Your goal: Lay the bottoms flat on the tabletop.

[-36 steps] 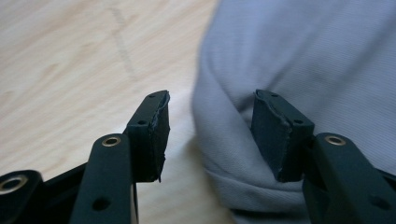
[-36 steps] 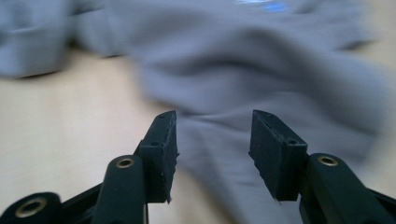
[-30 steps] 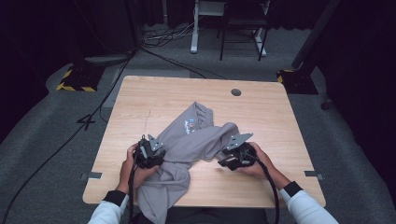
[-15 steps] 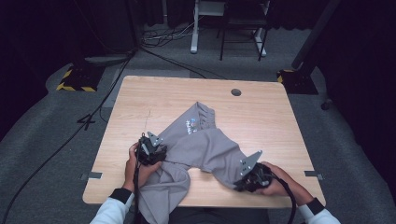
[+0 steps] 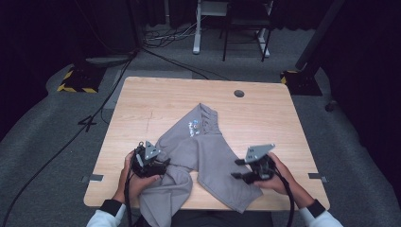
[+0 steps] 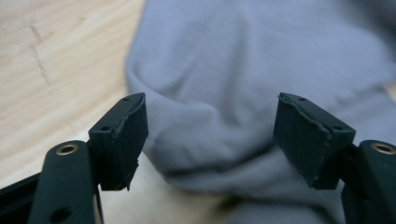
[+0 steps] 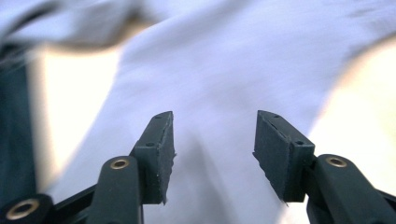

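Right tongs (image 5: 242, 168) now open over grey shorts (image 5: 208, 156), wood table (image 5: 156, 101), dark rm.

No readable text stood anywhere. The grey garment (image 5: 203, 151) carried a small printed patch (image 5: 193, 125) near its upper end (blue and white, too small and blurred to make out any letters). The floor (image 5: 56, 142) left of the table bore a dark mark (image 5: 88, 122) shaped like a "4".
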{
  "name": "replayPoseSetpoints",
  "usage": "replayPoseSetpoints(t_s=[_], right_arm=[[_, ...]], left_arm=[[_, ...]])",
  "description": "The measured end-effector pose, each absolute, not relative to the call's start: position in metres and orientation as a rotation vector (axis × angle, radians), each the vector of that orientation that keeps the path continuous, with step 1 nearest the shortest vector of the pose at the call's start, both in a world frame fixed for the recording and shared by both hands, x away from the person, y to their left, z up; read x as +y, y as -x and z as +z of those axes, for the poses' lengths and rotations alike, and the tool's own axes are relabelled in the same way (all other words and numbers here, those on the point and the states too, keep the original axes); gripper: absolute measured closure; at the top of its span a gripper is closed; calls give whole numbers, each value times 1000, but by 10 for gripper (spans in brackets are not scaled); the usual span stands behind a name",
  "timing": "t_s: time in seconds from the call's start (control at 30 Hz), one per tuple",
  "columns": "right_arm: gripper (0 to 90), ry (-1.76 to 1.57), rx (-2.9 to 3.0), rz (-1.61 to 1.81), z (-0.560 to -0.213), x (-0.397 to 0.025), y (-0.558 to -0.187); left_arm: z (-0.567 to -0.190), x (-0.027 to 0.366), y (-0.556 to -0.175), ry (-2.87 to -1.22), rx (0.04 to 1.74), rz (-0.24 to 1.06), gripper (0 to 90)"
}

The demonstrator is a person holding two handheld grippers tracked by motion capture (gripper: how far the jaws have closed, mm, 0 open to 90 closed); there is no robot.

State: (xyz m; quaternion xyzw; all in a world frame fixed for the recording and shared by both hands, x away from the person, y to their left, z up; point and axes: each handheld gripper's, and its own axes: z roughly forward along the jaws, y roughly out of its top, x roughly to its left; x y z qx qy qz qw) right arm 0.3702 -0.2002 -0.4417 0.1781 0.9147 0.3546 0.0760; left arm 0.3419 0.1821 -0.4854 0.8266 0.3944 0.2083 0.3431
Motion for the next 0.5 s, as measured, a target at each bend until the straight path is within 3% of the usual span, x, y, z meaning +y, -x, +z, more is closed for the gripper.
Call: replayPoseSetpoints(t_s=[0.13,0.23,0.4,0.5], right_arm=[[433,-734,2704,981,-466,-189,-418],[455,-812,2728,939,-482,-185,-433],[816,-725,2758,901,-480,-187,-419],[871,-627,2844,919,-479,-195,-396]], left_arm=[[-491,182,-333,-2172,1013,523,268],[-497,183,-330,-2169,1021,515,271],[-499,185,-334,-2125,1092,469,273],[-500,186,-335,-2111,1117,450,273]])
